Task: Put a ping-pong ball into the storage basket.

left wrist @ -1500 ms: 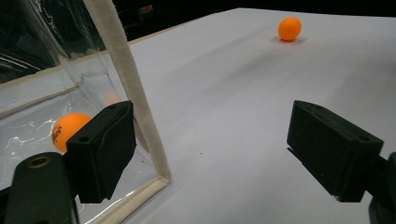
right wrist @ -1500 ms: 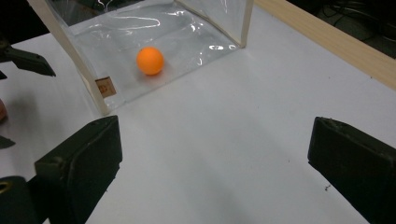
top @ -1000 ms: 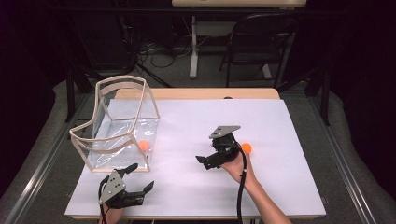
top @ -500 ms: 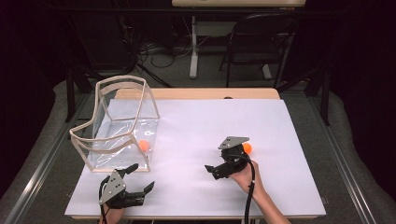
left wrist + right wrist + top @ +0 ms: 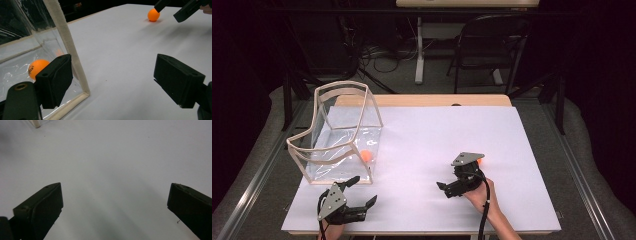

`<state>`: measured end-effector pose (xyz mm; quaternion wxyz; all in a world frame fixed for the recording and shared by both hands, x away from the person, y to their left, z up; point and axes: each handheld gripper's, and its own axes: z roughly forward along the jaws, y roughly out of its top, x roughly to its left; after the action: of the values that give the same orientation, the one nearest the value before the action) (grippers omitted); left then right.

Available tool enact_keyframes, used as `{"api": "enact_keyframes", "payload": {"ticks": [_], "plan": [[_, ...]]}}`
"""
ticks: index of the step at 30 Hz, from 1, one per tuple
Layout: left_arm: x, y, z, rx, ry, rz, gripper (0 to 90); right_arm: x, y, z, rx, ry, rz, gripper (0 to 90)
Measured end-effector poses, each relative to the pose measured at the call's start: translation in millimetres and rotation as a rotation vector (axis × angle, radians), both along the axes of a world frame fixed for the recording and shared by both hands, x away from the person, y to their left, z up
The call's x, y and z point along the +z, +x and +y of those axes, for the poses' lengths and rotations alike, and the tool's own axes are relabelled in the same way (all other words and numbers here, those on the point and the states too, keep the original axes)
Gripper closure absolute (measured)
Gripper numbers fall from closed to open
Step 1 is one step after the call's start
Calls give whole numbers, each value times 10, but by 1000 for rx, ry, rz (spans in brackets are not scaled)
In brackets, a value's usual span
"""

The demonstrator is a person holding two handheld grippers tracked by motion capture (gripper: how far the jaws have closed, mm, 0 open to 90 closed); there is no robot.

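A clear container (image 5: 338,131) with a beige rim stands at the table's left, and an orange ball (image 5: 366,155) lies inside it. Just in front of it my left gripper (image 5: 365,190) is open and empty. In the left gripper view its jaws (image 5: 116,80) straddle the container's near corner edge (image 5: 67,42), with the inner ball (image 5: 37,68) behind the wall. A second orange ball (image 5: 153,15) lies on the white table; in the high view it (image 5: 480,161) peeks from behind my right gripper (image 5: 443,190). My right gripper (image 5: 115,205) is open over bare table.
The white table top (image 5: 427,130) has a wooden strip (image 5: 422,100) along its far edge. A black chair (image 5: 489,45) and a desk leg stand beyond it on the floor. A corner of the container (image 5: 35,123) shows far off in the right gripper view.
My right gripper has drawn back toward the person and slightly right, so its plate now covers most of the loose ball. The left gripper has stayed put.
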<state>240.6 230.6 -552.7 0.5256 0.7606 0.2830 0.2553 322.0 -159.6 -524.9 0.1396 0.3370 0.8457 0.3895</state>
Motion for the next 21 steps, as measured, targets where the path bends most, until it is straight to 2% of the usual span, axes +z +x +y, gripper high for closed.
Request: {"api": "enact_keyframes", "payload": {"ticks": [7, 21], "plan": [[0, -3, -18, -4, -2, 2, 157, -15, -3, -51, -14, -13, 6, 0], [1, 4, -21, -6, 11, 0, 157, 24, 46, -202, -53, -17, -14, 0]]}}
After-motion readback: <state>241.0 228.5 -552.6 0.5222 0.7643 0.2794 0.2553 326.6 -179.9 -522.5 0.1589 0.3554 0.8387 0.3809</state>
